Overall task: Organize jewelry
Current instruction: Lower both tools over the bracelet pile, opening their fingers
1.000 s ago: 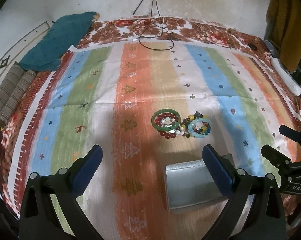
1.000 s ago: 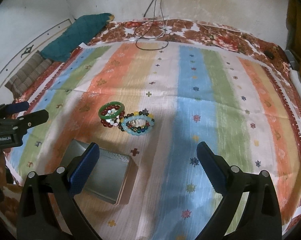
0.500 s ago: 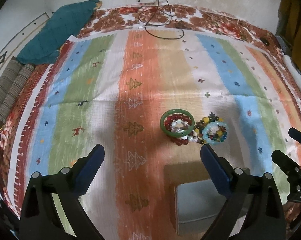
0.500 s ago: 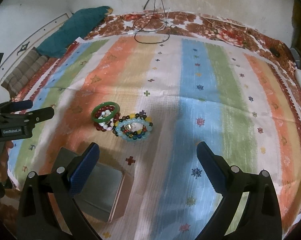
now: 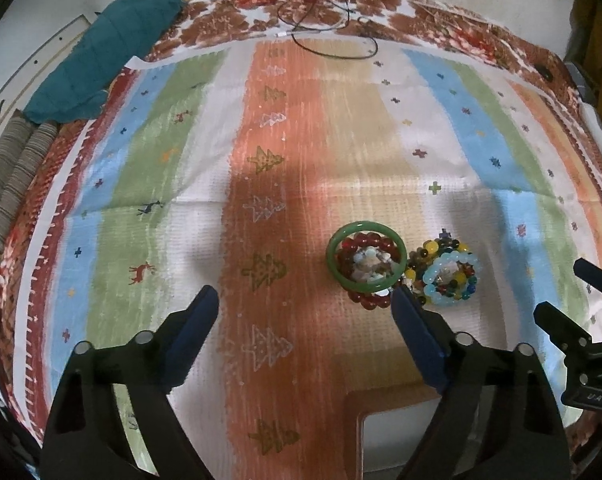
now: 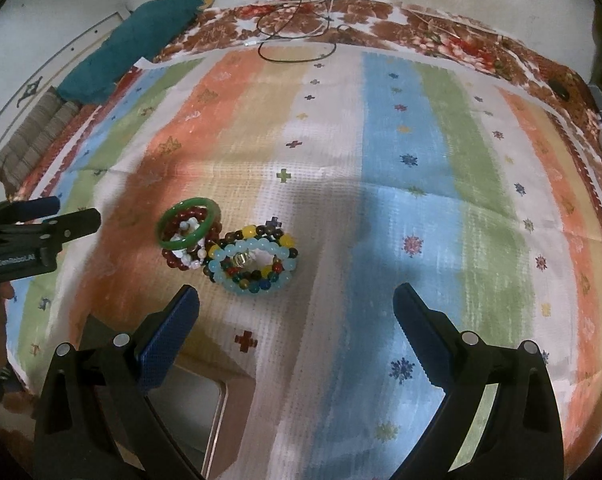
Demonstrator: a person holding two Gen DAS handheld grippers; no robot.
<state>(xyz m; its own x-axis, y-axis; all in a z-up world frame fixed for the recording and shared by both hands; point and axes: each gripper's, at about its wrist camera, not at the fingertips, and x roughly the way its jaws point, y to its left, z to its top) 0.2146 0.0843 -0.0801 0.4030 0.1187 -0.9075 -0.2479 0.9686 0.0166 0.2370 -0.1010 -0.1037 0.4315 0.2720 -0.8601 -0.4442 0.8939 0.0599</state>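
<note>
Green bangle sits on red beads, touching the pale blue bracelet, on the striped cloth. Left gripper and right gripper hang wide apart, holding nothing.

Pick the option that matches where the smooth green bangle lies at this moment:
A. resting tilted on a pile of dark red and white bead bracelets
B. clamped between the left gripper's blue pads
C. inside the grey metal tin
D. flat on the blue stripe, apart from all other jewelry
A: the smooth green bangle sits tilted on dark red and white bead bracelets, while the left gripper and right gripper are open and empty.
</note>
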